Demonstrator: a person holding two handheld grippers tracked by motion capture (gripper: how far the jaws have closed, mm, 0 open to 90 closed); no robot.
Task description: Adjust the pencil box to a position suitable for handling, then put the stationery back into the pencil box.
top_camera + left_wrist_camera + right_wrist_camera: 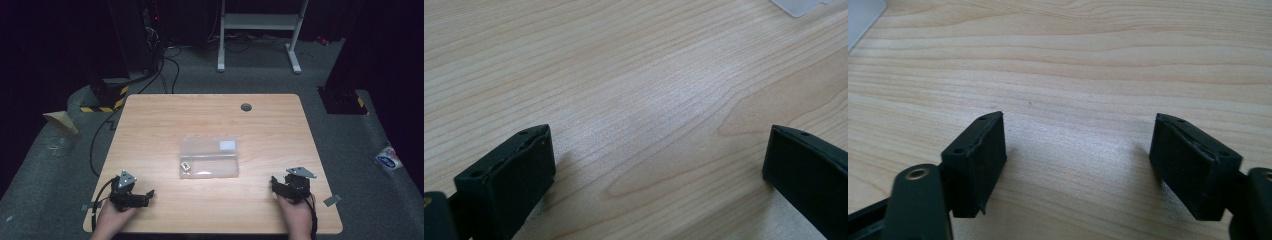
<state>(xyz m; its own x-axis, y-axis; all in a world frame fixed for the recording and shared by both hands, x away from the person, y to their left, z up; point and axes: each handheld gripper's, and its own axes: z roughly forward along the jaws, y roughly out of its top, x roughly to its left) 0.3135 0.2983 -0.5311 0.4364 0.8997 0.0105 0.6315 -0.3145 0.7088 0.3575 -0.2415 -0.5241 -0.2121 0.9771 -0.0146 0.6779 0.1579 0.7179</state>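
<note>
A clear plastic bag (209,157) lies flat in the middle of the wooden table (150,120), with a white label at its far right corner and a small yellow-and-black item (185,165) inside near its left end. My left gripper (142,196) rests near the front left of the table, jaws wide apart over bare wood (659,145). At the front right sits my right gripper (278,184), open too, nothing between its fingers (1078,150). A corner of the bag (801,6) shows at the top right of the left gripper view.
A round grommet hole (245,106) sits near the table's far edge. Beyond the table stand a white metal frame (260,30) and cables on the carpet. A striped black-and-yellow base (105,97) is at the far left, a small packet (387,157) on the floor at right.
</note>
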